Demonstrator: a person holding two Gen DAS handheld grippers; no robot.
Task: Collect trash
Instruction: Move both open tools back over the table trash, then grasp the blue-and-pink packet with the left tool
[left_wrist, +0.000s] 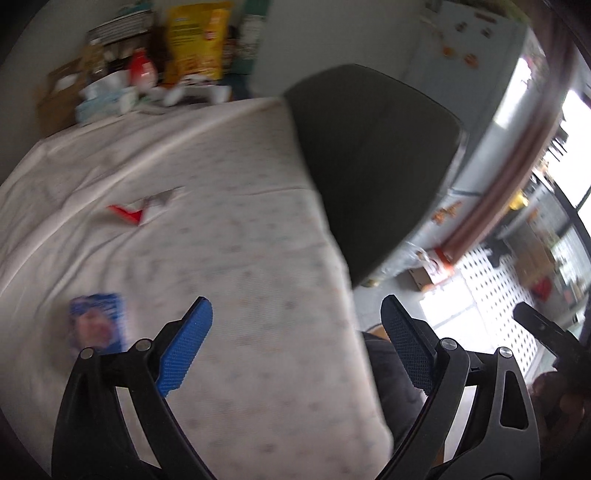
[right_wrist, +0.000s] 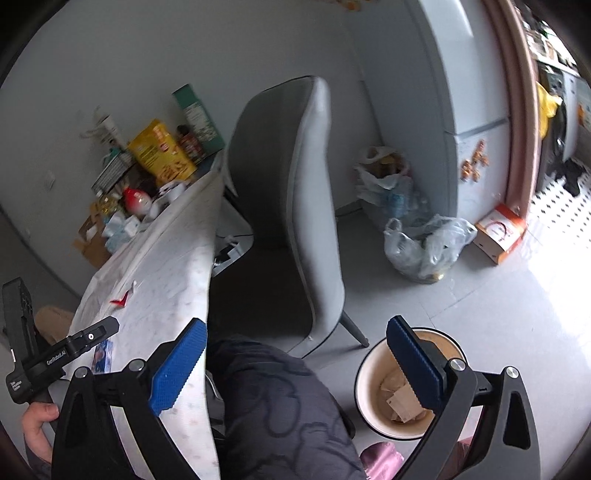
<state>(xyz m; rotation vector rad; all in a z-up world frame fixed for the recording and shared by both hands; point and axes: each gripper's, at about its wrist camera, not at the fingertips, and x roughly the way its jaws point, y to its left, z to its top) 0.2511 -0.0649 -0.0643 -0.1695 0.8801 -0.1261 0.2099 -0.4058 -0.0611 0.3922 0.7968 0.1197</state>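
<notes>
Two bits of trash are left on the tabletop: a red-and-white torn wrapper further out on the cloth, and a blue packet much closer in. The blue packet sits just off to the left of the left gripper, beside its left finger rather than between the two, so nothing is lined up for a grab yet. Both sets of fingers are spread wide and empty, which fits with stuff already dropped: paper scraps can be seen inside the round bin on the floor, right under the right gripper. That bin is parked beside the person's knee and the grey chair, probably so it's reachable from the tabletop edge.
</notes>
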